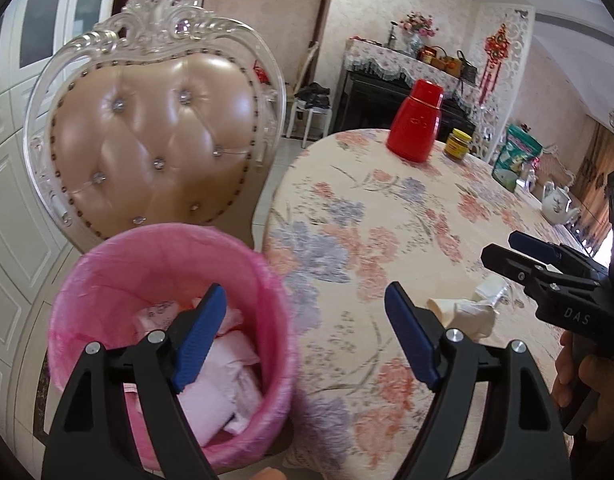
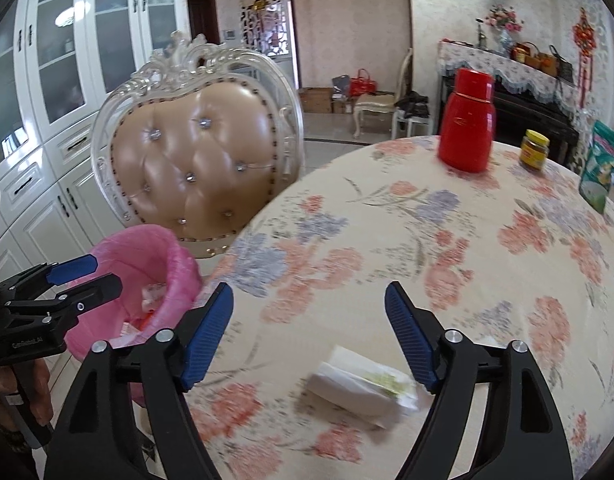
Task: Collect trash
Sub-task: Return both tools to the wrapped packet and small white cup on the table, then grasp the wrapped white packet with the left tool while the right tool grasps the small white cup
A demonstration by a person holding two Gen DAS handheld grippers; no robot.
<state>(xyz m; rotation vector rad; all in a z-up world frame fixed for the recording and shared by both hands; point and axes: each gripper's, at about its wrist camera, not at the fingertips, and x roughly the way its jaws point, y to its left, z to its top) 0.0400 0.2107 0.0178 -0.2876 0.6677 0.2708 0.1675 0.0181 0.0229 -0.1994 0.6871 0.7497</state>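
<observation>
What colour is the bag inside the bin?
Pink. The bag lining the bin shows best in the left wrist view.

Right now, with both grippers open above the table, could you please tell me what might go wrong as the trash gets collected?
1. The white wrapper lies flat on the floral tablecloth, so the right gripper might pinch cloth with it and tug the red flask.
2. The pink-lined bin stands below the table edge beside the chair; a release too early could drop trash onto the floor.
3. The left gripper works close by, so the two could collide.
</observation>
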